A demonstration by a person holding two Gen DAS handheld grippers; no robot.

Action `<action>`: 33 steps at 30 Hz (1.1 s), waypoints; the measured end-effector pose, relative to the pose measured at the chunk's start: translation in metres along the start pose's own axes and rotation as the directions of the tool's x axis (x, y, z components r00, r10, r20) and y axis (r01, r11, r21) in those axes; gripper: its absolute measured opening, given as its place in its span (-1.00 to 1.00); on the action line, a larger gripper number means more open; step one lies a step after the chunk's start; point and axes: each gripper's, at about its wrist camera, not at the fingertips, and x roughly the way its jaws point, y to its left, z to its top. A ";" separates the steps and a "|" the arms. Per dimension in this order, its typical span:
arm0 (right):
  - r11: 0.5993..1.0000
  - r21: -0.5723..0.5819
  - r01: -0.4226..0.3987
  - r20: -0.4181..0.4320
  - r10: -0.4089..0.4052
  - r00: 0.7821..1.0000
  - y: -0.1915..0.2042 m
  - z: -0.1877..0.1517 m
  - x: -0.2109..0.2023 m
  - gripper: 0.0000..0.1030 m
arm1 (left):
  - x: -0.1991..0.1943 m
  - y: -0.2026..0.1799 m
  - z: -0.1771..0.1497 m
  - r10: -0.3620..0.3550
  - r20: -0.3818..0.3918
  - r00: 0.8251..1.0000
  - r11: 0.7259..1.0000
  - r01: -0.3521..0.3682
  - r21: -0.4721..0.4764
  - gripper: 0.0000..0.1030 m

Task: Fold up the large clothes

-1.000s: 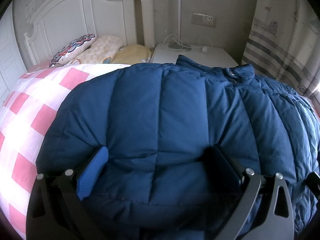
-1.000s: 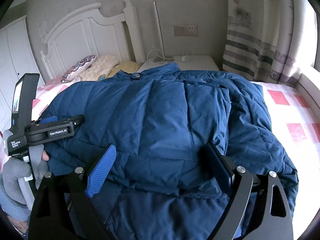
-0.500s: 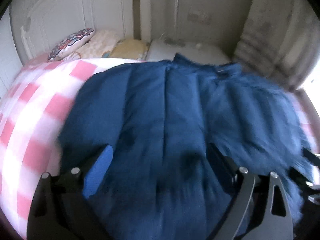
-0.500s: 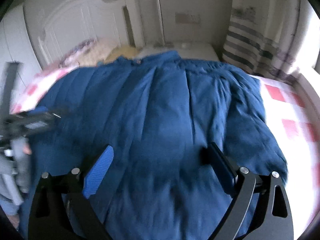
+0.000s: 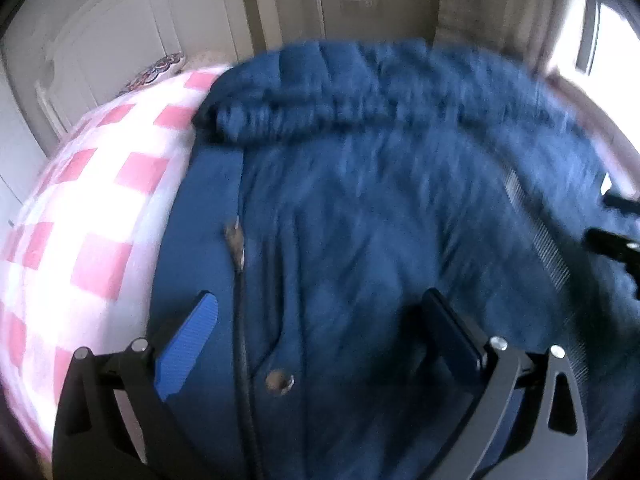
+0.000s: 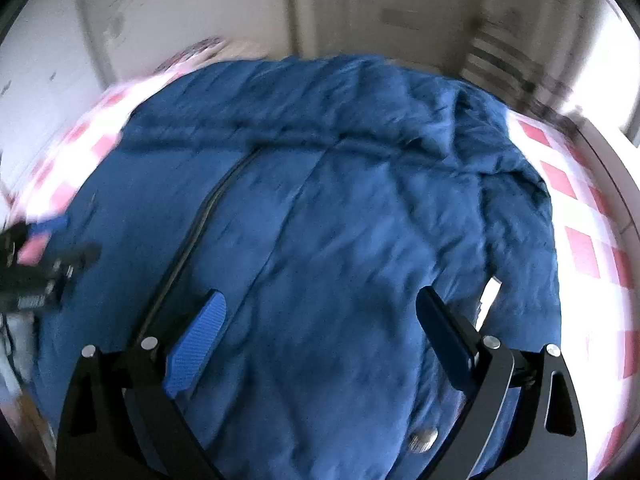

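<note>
A large dark blue puffer jacket lies spread on the bed, its zipper and snap buttons facing up; it also fills the right wrist view. Its far part is bunched into a thick fold. My left gripper is open, its jaws wide apart just above the jacket near the zipper. My right gripper is open above the jacket's near hem, holding nothing. The left gripper shows at the left edge of the right wrist view. Both views are blurred by motion.
The jacket rests on a pink and white checked bedspread that also shows in the right wrist view. A white headboard and a patterned pillow are at the far end. A striped curtain hangs at the right.
The jacket's smooth quilted back showed before; now its zipper side faces up and the far part is bunched. Both grippers have moved forward and lower over it, still open.
</note>
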 end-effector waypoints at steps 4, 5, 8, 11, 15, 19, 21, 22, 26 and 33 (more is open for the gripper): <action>1.000 -0.018 0.018 -0.005 -0.018 1.000 0.002 -0.010 0.005 0.86 | -0.004 0.019 0.003 -0.067 -0.016 0.998 0.996 0.066 -0.068 0.96; 0.999 -0.011 0.030 -0.006 -0.030 1.000 0.002 -0.010 0.003 0.85 | -0.013 0.020 0.001 -0.046 -0.010 0.999 0.997 0.046 -0.064 0.96; 0.999 -0.013 0.046 0.023 -0.046 0.999 0.001 -0.025 -0.021 0.85 | -0.055 0.032 -0.017 -0.094 0.054 0.994 0.993 0.098 -0.069 0.96; 0.996 -0.049 0.076 0.028 -0.075 0.997 -0.005 -0.052 -0.039 0.86 | -0.074 0.038 -0.041 -0.084 0.061 0.995 0.996 0.085 -0.027 0.96; 0.999 0.035 0.014 0.027 -0.015 1.000 -0.027 -0.082 -0.045 0.87 | -0.057 0.042 -0.068 -0.062 0.010 0.998 0.997 0.063 -0.041 0.96; 0.996 0.077 0.054 0.067 -0.060 0.996 -0.044 -0.107 -0.078 0.87 | -0.088 0.063 -0.079 -0.094 0.041 0.995 0.991 0.098 -0.094 0.96; 0.987 0.135 0.092 0.071 -0.102 0.992 -0.066 -0.129 -0.092 0.87 | -0.096 0.081 -0.090 -0.086 0.043 0.995 0.986 0.091 -0.138 0.96; 0.979 0.171 0.107 0.072 -0.120 0.990 -0.076 -0.141 -0.098 0.87 | -0.096 0.087 -0.098 -0.073 0.041 0.996 0.984 0.079 -0.162 0.96; 0.961 0.270 0.060 0.102 -0.091 0.991 -0.103 -0.181 -0.106 0.89 | -0.084 0.102 -0.114 -0.100 0.021 0.995 0.972 0.102 -0.212 0.96; 0.975 0.222 0.030 0.109 -0.055 0.993 -0.078 -0.178 -0.109 0.19 | -0.092 0.088 -0.119 -0.168 0.009 0.986 0.976 0.167 -0.141 0.69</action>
